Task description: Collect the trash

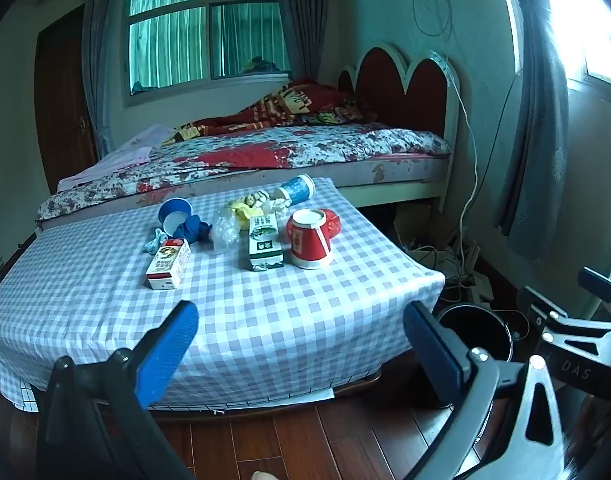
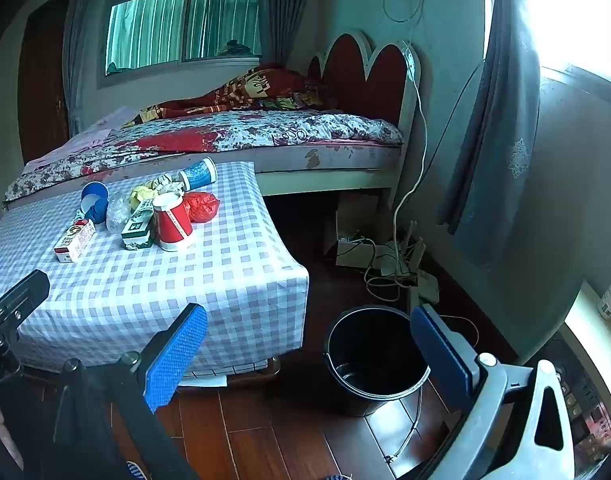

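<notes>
Trash [image 1: 241, 228] lies in a loose cluster toward the far side of the checked tablecloth [image 1: 265, 312] covering a low table by the bed [image 1: 305, 148]: a red paper cup [image 1: 308, 240] on its side, a green carton [image 1: 263, 246], a red and white carton [image 1: 168, 264], two blue cups [image 1: 174, 216] [image 1: 297, 189], crumpled yellow and clear wrappers, and a red bag just behind the red cup. A black bucket [image 2: 375, 360] stands on the wooden floor just off the table's right corner, probably placed there so that pieces can be dropped in with a short swing. The left gripper [image 1: 301, 344] hangs above the table's near edge with its jaws spread wide and nothing between them; the right gripper [image 2: 307, 344] is likewise released and empty, near the bucket. Both tilt downward, seemingly poised to begin; nothing looks collected yet.
</notes>
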`<action>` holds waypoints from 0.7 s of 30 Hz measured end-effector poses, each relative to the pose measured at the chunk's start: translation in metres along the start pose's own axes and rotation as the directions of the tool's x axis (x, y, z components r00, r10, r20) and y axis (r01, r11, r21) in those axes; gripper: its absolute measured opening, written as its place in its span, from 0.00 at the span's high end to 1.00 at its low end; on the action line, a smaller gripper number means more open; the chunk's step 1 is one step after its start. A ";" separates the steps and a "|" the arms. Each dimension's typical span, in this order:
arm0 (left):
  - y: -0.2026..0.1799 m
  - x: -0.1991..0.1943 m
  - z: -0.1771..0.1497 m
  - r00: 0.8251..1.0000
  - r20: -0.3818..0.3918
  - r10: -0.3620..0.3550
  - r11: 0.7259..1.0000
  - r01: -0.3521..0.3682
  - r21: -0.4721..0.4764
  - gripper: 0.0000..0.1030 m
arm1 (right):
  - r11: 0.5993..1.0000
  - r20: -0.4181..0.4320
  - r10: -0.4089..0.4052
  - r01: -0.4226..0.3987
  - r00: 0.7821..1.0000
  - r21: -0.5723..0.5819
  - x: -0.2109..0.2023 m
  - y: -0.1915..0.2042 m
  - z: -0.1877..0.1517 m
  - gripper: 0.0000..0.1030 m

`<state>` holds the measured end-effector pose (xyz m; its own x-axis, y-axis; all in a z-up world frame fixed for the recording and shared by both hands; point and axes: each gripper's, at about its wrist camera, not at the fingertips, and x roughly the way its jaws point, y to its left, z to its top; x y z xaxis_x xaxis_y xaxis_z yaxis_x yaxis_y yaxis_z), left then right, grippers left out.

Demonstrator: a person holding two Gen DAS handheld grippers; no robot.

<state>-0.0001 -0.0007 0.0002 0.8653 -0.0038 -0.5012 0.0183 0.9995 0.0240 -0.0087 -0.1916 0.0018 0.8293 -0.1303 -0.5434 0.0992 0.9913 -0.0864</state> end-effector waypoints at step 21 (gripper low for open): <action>0.001 0.000 0.001 1.000 -0.006 0.000 1.000 0.000 -0.011 0.01 | 1.000 -0.006 0.010 -0.010 1.000 0.009 -0.002 0.002 0.000 0.01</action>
<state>0.0005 0.0001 0.0005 0.8626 -0.0033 -0.5059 0.0124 0.9998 0.0147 -0.0098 -0.1894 0.0024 0.8267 -0.1203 -0.5496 0.0957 0.9927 -0.0733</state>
